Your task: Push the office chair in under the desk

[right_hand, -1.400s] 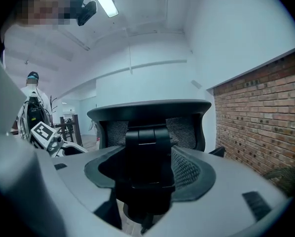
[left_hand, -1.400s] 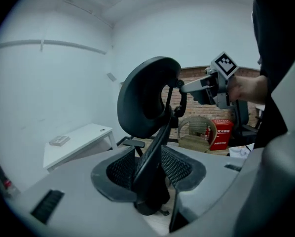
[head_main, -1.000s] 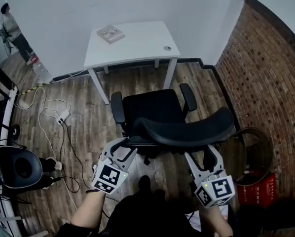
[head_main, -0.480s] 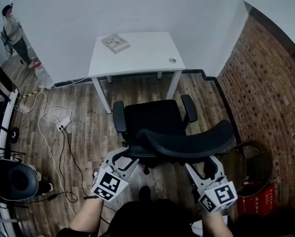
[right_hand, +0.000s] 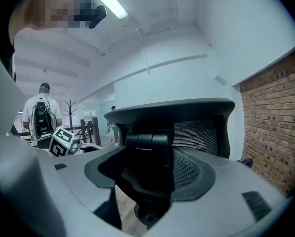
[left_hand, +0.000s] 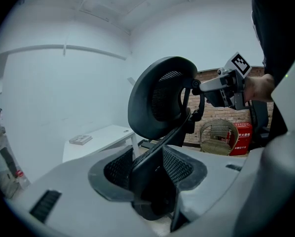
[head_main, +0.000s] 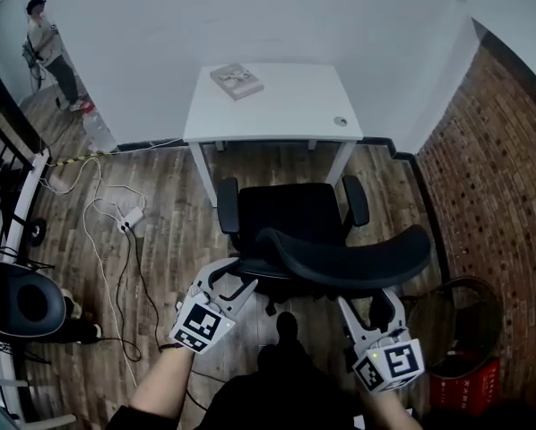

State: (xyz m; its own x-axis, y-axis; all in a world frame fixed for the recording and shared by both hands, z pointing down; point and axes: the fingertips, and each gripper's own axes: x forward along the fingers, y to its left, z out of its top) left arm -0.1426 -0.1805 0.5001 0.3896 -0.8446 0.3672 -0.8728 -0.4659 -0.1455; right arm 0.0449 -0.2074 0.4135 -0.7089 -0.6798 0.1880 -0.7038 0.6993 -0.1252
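Observation:
The black office chair [head_main: 295, 215] stands on the wood floor in front of the white desk [head_main: 286, 110], its seat facing the desk and its curved back [head_main: 349, 260] nearest me. My left gripper [head_main: 227, 281] straddles the back's left edge [left_hand: 160, 102]; its jaws have just been opening, the black frame sits between them, and the pads do not press on it. My right gripper [head_main: 372, 305] is closed on the back's frame [right_hand: 150, 167] at the right side. A book [head_main: 237, 81] lies on the desk.
A brick wall [head_main: 505, 168] runs along the right, with a wicker basket [head_main: 456, 307] and a red box [head_main: 470, 365] below it. Cables and a power strip [head_main: 129, 217] lie on the floor at left, beside another dark chair [head_main: 26, 303]. A person [head_main: 48, 47] stands far back left.
The chair and both grippers have moved forward toward the desk, and the desk now sits lower and larger in the head view. The left jaws look slightly wider.

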